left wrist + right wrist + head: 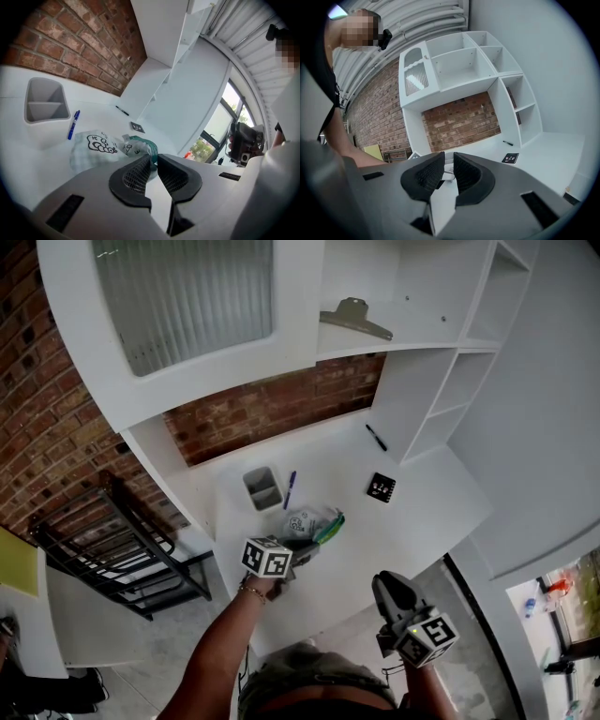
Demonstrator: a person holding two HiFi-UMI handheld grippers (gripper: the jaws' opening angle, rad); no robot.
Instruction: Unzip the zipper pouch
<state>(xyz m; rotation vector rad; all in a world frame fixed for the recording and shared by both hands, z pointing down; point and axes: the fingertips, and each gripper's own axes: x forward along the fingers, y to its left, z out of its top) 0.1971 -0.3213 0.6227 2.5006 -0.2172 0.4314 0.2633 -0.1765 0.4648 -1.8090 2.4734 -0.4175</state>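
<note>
A pale checked zipper pouch (96,145), carrying a black cartoon print and green trim, is lying on a white table (422,512) before a red brick wall (272,409). A blue pen (290,489), grey pen holder (263,488), black marker (376,437) and black card (381,487) are sharing the surface. The grey left tongs (153,159) are showing black mesh pads (133,176).

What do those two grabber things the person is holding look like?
Both are grey plastic. The left gripper and right gripper each have two black, curvy jaws with bumpy mesh-like pads. Each carries a white cube printed with black square markers. The person wears a thin bracelet on the left wrist.
</note>
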